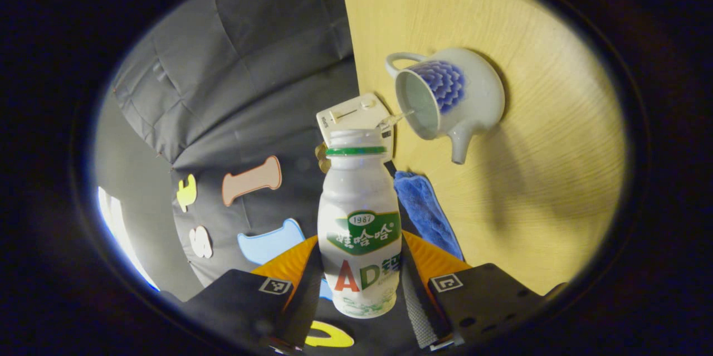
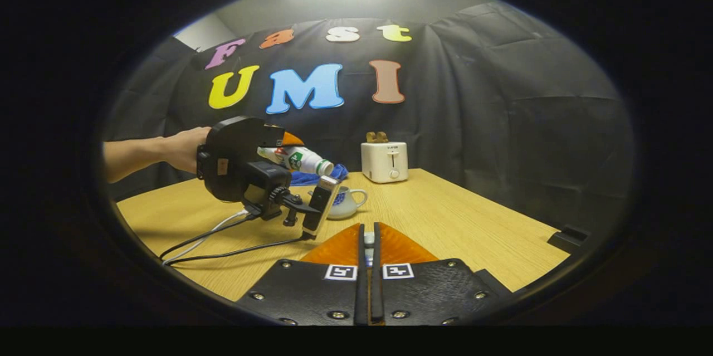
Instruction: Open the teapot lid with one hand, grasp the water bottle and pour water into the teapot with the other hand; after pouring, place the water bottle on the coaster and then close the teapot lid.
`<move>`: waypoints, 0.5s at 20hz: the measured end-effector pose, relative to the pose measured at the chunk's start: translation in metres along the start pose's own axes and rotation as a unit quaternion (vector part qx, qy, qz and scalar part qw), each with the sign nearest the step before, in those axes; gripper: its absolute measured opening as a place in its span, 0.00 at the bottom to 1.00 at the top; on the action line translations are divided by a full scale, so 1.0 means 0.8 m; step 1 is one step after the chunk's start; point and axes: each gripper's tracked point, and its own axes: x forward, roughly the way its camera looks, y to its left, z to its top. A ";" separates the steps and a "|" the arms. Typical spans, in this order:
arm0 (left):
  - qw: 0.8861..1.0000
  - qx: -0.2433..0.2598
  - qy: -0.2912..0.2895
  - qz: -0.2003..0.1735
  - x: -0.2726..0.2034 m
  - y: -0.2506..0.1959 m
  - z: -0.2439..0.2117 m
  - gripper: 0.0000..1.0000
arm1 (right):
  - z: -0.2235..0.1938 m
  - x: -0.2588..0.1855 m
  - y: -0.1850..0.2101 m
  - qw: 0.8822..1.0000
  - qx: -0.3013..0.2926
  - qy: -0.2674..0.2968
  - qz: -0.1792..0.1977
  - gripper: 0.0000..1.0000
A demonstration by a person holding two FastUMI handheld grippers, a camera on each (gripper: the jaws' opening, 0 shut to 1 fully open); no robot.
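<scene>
My left gripper is shut on a white water bottle with a green label and no cap. The bottle's open mouth points toward the white teapot with a blue flower pattern, which stands lidless on the wooden table. From the right gripper view the bottle lies tilted almost flat above the teapot, held by the left gripper and a hand. My right gripper hovers nearer the front, its fingers pressed on a small pale piece, apparently the teapot lid.
A white toaster stands at the table's back by the black cloth wall. A blue cloth lies behind the teapot. Cables trail from the left gripper across the table. A dark flat object sits at the right edge.
</scene>
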 end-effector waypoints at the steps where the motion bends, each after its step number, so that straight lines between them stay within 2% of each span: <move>1: 1.000 0.003 0.000 -0.001 0.000 0.000 0.001 0.76 | 0.000 -0.001 -0.001 1.000 0.000 0.001 -0.001 0.02; 10: 0.999 0.046 -0.013 0.009 0.002 0.006 0.004 0.76 | 0.001 -0.003 -0.009 1.000 0.010 -0.002 -0.008 0.02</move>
